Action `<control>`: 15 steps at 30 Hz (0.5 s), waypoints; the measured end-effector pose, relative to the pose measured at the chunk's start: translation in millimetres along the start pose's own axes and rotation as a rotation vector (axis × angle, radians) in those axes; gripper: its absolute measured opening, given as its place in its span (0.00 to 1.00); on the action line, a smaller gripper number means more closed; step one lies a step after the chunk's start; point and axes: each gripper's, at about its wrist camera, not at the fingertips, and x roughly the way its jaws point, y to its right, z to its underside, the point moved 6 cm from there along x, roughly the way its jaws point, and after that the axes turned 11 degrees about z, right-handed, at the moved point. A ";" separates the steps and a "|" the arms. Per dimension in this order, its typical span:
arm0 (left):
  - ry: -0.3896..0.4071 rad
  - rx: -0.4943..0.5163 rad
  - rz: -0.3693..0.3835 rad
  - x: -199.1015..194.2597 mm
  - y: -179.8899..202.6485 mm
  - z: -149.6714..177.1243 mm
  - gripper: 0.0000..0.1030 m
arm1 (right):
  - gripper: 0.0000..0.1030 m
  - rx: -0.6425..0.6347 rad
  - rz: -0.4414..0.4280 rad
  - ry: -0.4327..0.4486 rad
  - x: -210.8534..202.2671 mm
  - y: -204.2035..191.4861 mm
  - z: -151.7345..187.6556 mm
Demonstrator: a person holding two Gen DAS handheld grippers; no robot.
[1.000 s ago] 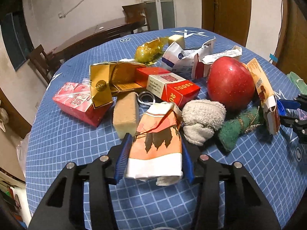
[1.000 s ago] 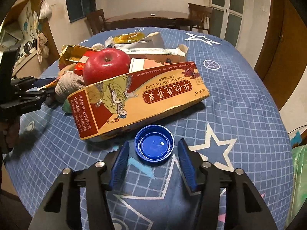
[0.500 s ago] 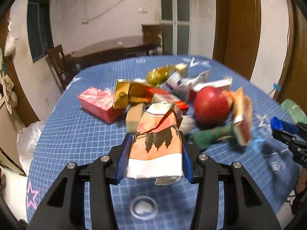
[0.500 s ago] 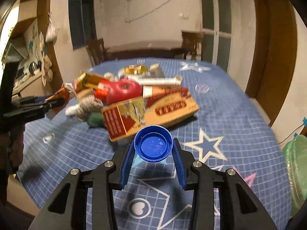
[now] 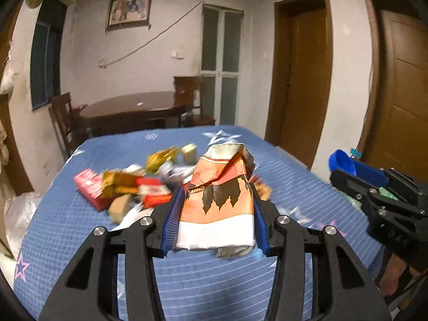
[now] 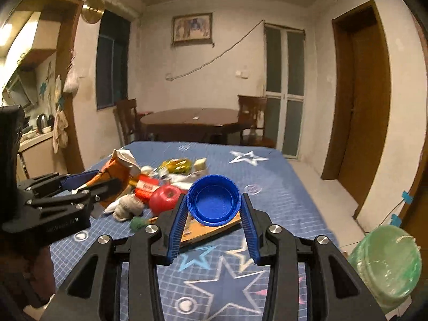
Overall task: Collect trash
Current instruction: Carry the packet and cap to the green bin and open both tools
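Left gripper (image 5: pixel 214 214) clamped on crumpled orange-white paper carton (image 5: pixel 218 200); right gripper (image 6: pixel 214 211) pinching ribbed round blue bottle cap (image 6: pixel 214 200). Below: blue checked tabletop (image 6: pixel 281 195), red apple (image 6: pixel 165 199), green-bagged bin (image 6: pixel 385 264).

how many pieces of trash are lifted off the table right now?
2. Crumpled orange-and-white paper carton in the left gripper; round blue plastic bottle cap in the right gripper.

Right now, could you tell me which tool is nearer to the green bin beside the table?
Right. The right tool, gripping the blue cap, has the green bin just off its right side; the left tool is across the table.
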 end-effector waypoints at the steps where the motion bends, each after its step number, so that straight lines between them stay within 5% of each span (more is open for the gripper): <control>1: 0.005 0.007 0.009 2.1 6.5 -2.6 0.44 | 0.40 0.005 0.008 0.003 -2.7 7.3 -2.5; 15: 0.008 0.090 0.194 77.5 127.3 -40.0 0.44 | 0.39 0.079 0.214 -0.013 -20.3 161.6 -18.0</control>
